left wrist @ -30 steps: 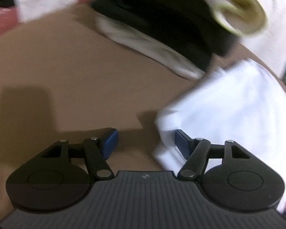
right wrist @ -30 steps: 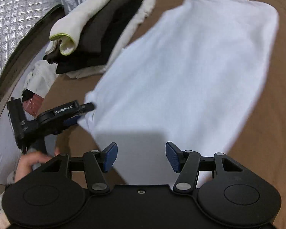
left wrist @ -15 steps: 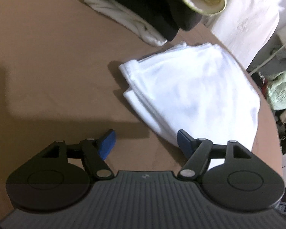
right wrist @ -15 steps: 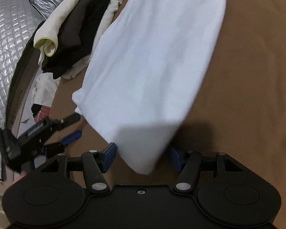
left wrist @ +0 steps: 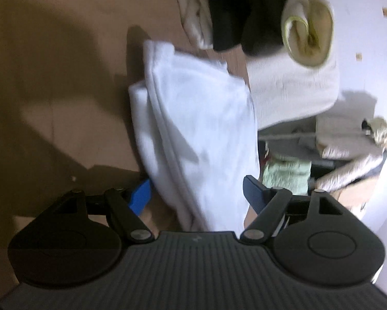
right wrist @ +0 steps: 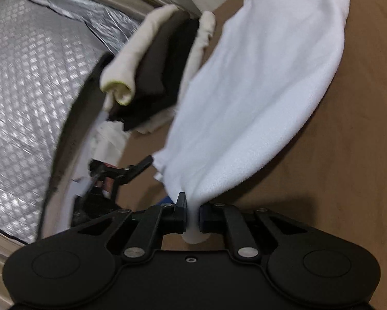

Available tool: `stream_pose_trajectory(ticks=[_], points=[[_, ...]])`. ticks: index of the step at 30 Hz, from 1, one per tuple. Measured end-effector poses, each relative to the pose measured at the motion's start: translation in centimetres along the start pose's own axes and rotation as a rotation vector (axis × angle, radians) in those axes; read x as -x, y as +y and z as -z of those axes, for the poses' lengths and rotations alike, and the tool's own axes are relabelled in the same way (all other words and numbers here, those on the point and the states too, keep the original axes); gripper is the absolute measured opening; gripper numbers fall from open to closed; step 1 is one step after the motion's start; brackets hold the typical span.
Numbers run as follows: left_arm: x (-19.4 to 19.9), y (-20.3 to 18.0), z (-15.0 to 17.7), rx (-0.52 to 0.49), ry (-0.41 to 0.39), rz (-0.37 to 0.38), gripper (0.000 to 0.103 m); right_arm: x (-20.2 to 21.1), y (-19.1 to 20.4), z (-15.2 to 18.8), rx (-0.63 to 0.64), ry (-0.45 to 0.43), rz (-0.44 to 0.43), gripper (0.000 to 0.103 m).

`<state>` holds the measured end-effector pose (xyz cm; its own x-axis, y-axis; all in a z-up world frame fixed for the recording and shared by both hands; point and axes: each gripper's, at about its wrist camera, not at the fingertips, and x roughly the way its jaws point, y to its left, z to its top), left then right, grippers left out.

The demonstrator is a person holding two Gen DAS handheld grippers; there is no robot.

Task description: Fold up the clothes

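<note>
My right gripper [right wrist: 192, 213] is nearest, at 6 o'clock in its own view, and its jaws are clamped on a bunched corner of the white garment [right wrist: 258, 98]; a little nub of cloth pokes out behind the pads. From that pinch the fabric fans up toward 1 o'clock and lies across the brown table [right wrist: 361, 155]. It drapes and puckers where I squeeze it, so I judge it light, soft and limp, with no stiffness to carry a fold by itself. It looks matte and slightly fuzzy, so I doubt it will slip from the pads, though a thin corner could creep out under a hard tug.

In the left wrist view my left gripper [left wrist: 197, 193] stands with its jaws apart and opening. The garment's layered edge [left wrist: 167, 134] hangs between the blue pads [left wrist: 141, 196], nearer the left one, but I cannot see either pad pressing on it. That edge shows several seams stacked together, and I think that is the place to take: all layers at once, close to the corner, so they lift as one.

Farther off, at 11 o'clock from the right gripper, sits a stack of folded clothes [right wrist: 162, 77], cream and dark, just beside the garment's far edge. At 9 o'clock, beyond the table edge, is a silver quilted sheet [right wrist: 33, 90].
</note>
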<state>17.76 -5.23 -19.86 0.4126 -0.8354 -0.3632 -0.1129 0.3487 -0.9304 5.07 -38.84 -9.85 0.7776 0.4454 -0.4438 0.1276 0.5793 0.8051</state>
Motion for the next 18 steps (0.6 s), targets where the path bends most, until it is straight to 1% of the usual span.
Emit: stream_pose_trajectory(ticks=[2,4,5,6,8,9,10,11,12,13,14,15,17,18], points=[[-0.8,0.0,-0.2,-0.007,-0.017,0.003,0.077,0.6,0.1,-0.4,0.007,-0.012,-0.02,0.01],[-0.7,-0.6,0.3,-0.043,-0.039,0.0,0.076,0.9,0.0,-0.5,0.014,-0.016,-0.019,0.01],[-0.7,-1.0,0.5,-0.061,-0.051,-0.002,0.072,0.8,-0.1,-0.5,0.014,-0.007,-0.019,0.01],[-0.8,-1.2,0.5,-0.083,-0.08,-0.018,0.07,0.7,-0.2,-0.4,0.014,0.004,-0.013,0.01],[-0.9,-1.5,0.5,-0.119,-0.134,-0.051,0.055,0.4,-0.3,0.0,0.03,0.024,0.011,0.01],[-1.2,-1.5,0.3,-0.131,-0.13,-0.069,0.047,0.2,-0.2,0.2,0.041,0.037,0.038,0.01],[-1.4,-1.4,0.1,-0.142,-0.126,-0.088,0.023,0.0,-0.3,0.3,0.045,0.051,0.069,0.01],[-1.7,-1.3,0.0,-0.149,-0.114,-0.112,0.014,-0.2,-0.4,0.4,0.045,0.065,0.098,0.01],[-1.8,-1.1,-0.1,-0.145,-0.11,-0.12,0.013,-0.2,-0.6,0.4,0.035,0.071,0.114,0.01],[-1.7,-0.8,-0.3,-0.137,-0.12,-0.11,0.012,-0.2,-0.8,0.5,0.017,0.076,0.113,0.011],[-1.5,-0.7,-0.4,-0.138,-0.13,-0.107,0.012,-0.2,-1.1,0.6,-0.003,0.08,0.108,0.014],[-1.4,-1.0,-0.4,-0.156,-0.138,-0.113,0.012,-0.2,-1.4,0.7,-0.021,0.08,0.108,0.015],[-1.1,-2.0,-0.3,-0.226,-0.131,-0.16,0.012,-0.2,-1.9,0.9,-0.039,0.08,0.125,0.022],[-0.8,-2.4,-0.3,-0.265,-0.119,-0.19,0.012,-0.4,-2.2,1.1,-0.049,0.089,0.143,0.04]])
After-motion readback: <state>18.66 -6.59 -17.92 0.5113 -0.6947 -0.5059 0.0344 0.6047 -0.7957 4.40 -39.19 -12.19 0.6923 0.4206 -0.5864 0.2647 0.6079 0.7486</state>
